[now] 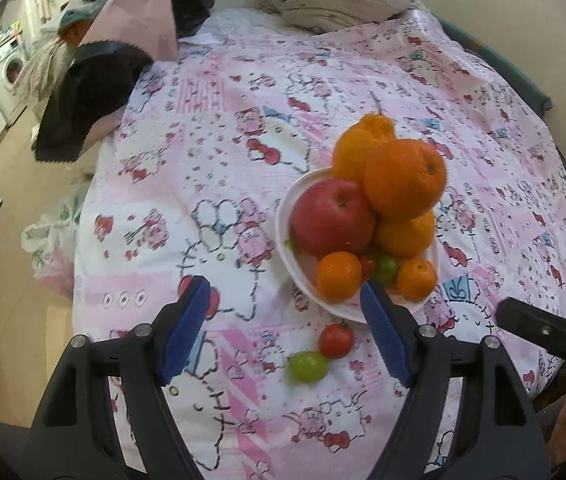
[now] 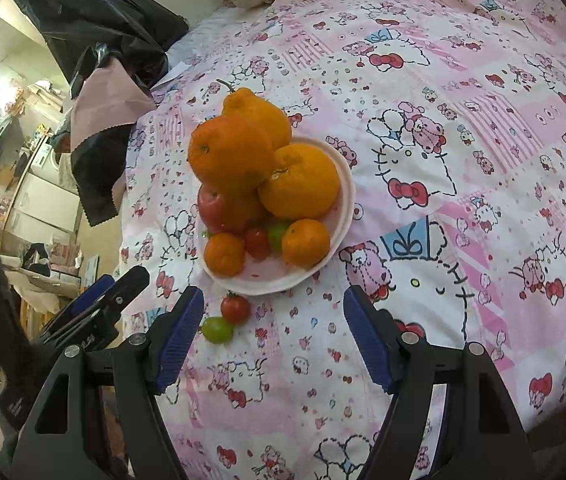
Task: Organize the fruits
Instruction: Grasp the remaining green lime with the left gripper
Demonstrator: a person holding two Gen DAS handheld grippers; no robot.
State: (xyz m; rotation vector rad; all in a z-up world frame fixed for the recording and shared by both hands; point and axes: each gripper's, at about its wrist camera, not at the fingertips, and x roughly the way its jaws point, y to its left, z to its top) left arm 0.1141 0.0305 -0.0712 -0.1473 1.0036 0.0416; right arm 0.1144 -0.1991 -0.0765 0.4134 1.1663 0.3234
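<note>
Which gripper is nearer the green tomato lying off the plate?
Left. The green tomato lies between the left gripper fingers, nearer the right one. It sits just outside the right gripper, beside its left finger.

Even, soft indoor light, slightly dim; weak shadows beneath the fruit pile (image 1: pixel 367 208). Strong fisheye bending and dark vignette at corners. Mild softness overall, no glare.
</note>
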